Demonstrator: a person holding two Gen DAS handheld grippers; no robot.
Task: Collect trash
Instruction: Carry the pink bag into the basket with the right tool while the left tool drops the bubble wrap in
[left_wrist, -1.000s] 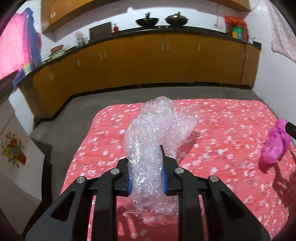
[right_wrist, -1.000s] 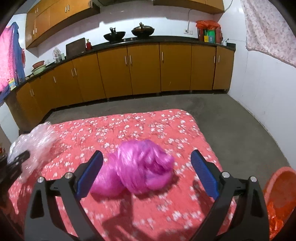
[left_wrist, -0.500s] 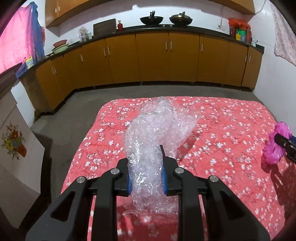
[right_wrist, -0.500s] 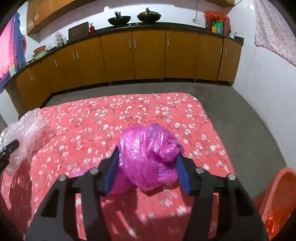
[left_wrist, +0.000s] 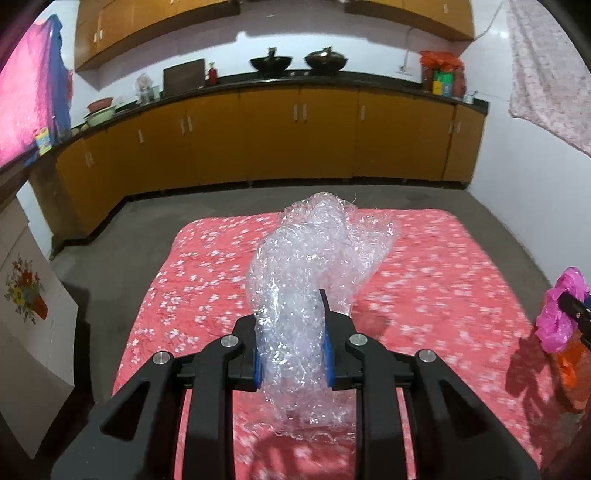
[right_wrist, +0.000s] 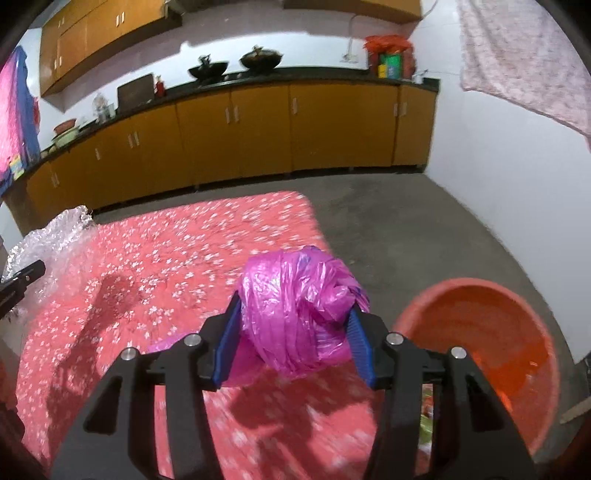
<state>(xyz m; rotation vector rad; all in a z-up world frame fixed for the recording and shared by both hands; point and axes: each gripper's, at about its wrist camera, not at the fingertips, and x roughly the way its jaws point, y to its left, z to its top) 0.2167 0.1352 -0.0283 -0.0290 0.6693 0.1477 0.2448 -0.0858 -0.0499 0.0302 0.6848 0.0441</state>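
A crumpled wad of clear bubble wrap (left_wrist: 317, 251) is clamped between the blue pads of my left gripper (left_wrist: 291, 321) and hangs above the red floral tablecloth (left_wrist: 207, 280). My right gripper (right_wrist: 295, 310) is shut on a bunched pink plastic bag (right_wrist: 291, 273), held over the table's right edge. An orange tub (right_wrist: 480, 332) stands on the floor just right of it. The pink bag (left_wrist: 557, 314) shows at the right edge of the left wrist view. The bubble wrap (right_wrist: 55, 240) shows at the far left of the right wrist view.
Yellow-brown cabinets (left_wrist: 295, 147) under a dark counter with two woks (left_wrist: 299, 61) run along the far wall. Grey concrete floor (right_wrist: 424, 229) surrounds the table. A white box with a flower print (left_wrist: 26, 302) stands left. A pale cloth (right_wrist: 524, 59) hangs at upper right.
My right gripper went from wide open around the pink bag to shut on it, then lifted it rightward, bringing the orange tub into view. My left gripper raised the bubble wrap.
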